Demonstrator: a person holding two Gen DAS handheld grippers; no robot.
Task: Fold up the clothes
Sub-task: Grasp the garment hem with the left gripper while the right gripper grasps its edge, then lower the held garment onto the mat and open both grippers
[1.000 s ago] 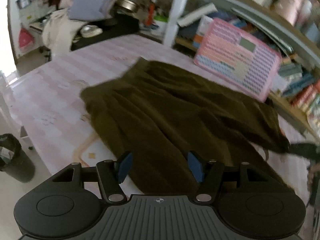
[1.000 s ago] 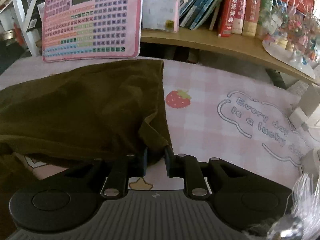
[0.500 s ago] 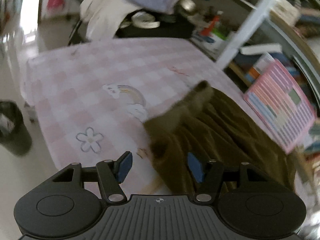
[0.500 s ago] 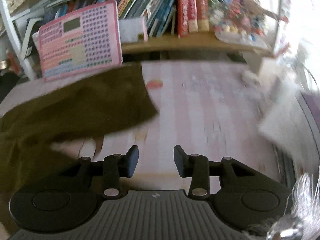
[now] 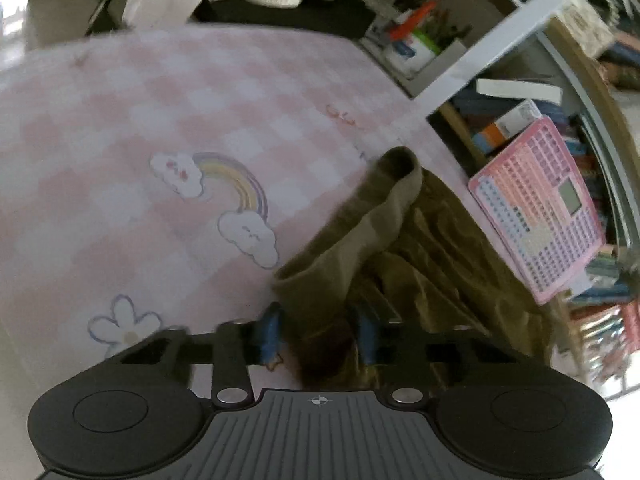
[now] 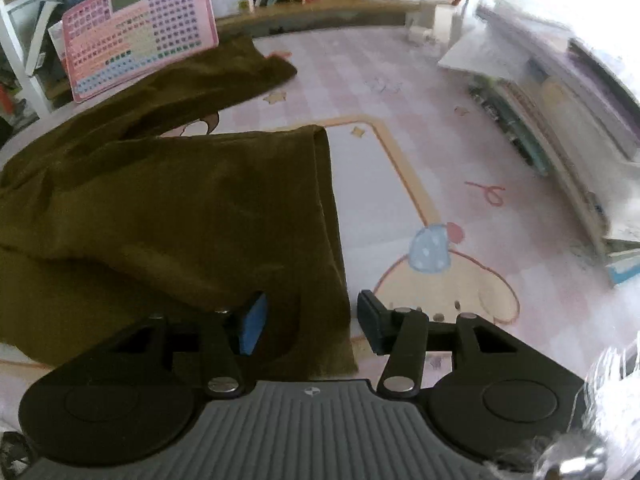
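An olive-brown garment (image 5: 432, 248) lies spread on the pink checked table cover (image 5: 160, 120). Its rolled edge runs towards my left gripper (image 5: 318, 334). The left jaws are closing, and a bunch of that fabric fills the gap between the blue pads. In the right wrist view the same garment (image 6: 180, 208) covers the left half of the table, one folded part on top with a straight hem on its right. My right gripper (image 6: 310, 326) hangs over that hem's near corner. Its jaws are opening: the cloth lies under them and the pads stand apart from it.
A pink toy keyboard (image 5: 540, 216) (image 6: 140, 28) leans against the bookshelf behind the garment. A white shelf post (image 5: 500, 28) stands at the table's far corner. Stacked books and papers (image 6: 540, 100) line the table's right side. The table cover (image 6: 440, 160) right of the hem bears printed cartoons.
The left gripper swung to the garment's left edge and narrowed its jaws onto the fabric. The right gripper let go of the far corner, moved to the near hem and widened.
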